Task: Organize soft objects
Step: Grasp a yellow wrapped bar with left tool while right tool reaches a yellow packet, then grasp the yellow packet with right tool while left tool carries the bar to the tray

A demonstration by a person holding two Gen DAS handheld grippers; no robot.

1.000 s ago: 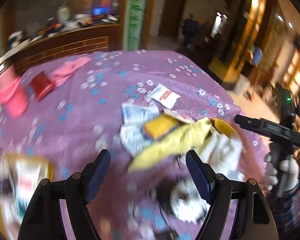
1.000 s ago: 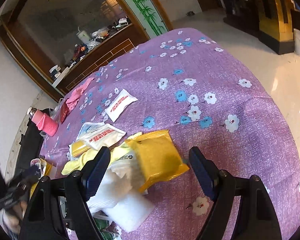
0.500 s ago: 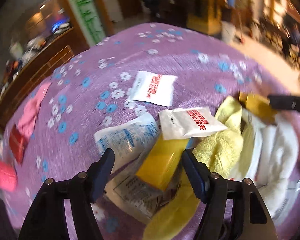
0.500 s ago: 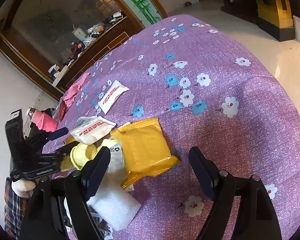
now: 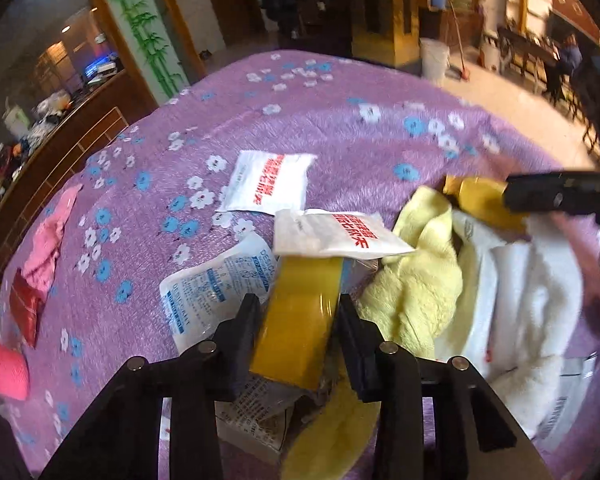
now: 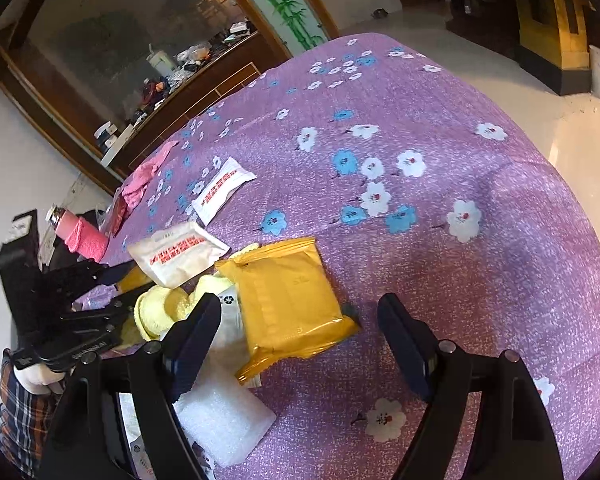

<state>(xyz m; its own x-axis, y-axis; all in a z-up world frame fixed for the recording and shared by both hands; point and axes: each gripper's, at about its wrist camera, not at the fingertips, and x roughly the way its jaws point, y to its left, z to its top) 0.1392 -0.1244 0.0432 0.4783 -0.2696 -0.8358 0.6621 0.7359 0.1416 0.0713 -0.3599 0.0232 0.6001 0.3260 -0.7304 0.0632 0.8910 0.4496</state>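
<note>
Presently, a flat yellow plastic packet point(image 5: 300, 320) is pinched by the left gripper point(image 5: 296, 320) for lifting from the heap, while the right gripper point(image 6: 300, 320), jaws spread wide, is poised over a mustard foil pouch point(image 6: 288, 296).

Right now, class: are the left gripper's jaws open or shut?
Shut: the left gripper has both jaws pressed against the flat yellow plastic packet.

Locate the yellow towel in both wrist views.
Left wrist: yellow towel right of centre, just right of the left tongs.
Right wrist: lower left, beside the right tongs' left finger.
Shared landmark: white packet with red print, atop the pile.
</note>
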